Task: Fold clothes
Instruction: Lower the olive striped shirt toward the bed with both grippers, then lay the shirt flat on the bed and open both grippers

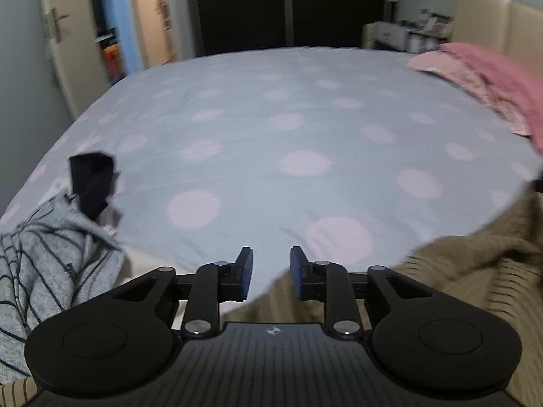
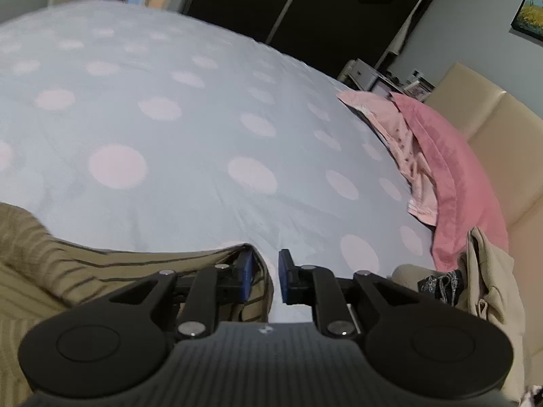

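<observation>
A tan garment with thin dark stripes (image 1: 458, 271) lies on the near edge of the bed, low and to the right in the left wrist view. Its left corner reaches under my left gripper (image 1: 271, 271), whose jaws stand apart with only sheet and cloth edge showing in the gap. In the right wrist view the same tan garment (image 2: 85, 264) fills the lower left. Its right corner lies beneath my right gripper (image 2: 264, 278), partly in the gap. Those jaws are also apart, and the pads do not press the cloth.
The bed has a pale blue sheet with pink dots (image 1: 271, 129). A grey striped garment (image 1: 44, 254) and a black piece (image 1: 91, 183) lie at its left. Pink pillows (image 2: 451, 176) sit by the cream headboard (image 2: 502, 135), with a beige garment (image 2: 488, 278) beside them.
</observation>
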Demonstrator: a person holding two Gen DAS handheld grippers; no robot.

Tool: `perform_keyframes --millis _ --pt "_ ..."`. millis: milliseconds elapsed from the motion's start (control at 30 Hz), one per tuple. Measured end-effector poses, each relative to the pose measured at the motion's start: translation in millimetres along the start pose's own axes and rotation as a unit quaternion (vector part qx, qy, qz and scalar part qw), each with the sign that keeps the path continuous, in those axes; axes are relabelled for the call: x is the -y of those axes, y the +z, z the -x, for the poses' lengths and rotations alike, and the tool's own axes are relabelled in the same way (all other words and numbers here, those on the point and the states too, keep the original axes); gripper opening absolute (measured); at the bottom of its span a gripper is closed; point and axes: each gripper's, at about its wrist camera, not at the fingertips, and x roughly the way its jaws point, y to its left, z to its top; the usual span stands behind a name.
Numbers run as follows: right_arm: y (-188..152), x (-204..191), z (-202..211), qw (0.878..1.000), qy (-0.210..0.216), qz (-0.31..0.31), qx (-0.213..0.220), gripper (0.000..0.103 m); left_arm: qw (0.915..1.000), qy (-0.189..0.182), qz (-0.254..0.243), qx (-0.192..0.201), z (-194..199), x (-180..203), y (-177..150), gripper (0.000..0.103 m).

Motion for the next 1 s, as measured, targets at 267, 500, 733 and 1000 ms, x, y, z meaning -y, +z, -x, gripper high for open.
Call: perform_keyframes --millis 267,500,733,1000 --pt "-19.5 -21.7 33.8 0.99 0.136 0.029 0.019 0.038 0.9942 -0.057 -0.079 -0.044 5.3 68.3 -19.7 0.041" --pt "-33.7 -48.6 5.0 0.989 0.141 0.04 -0.009 0.036 0.9903 -0.034 -0.088 -0.102 -34.8 82.4 -34.1 0.012" --pt "-14.8 -47.0 -11.8 0.989 0.144 -0.003 -0.007 0.004 0.9961 -0.039 -0.021 -0.077 -53.5 56.5 6.8 0.001" --pt "52.4 -24.5 -20.4 0.988 0.13 -0.08 0.013 0.003 0.9962 -0.043 0.046 -0.061 -80.0 48.9 72.2 0.001"
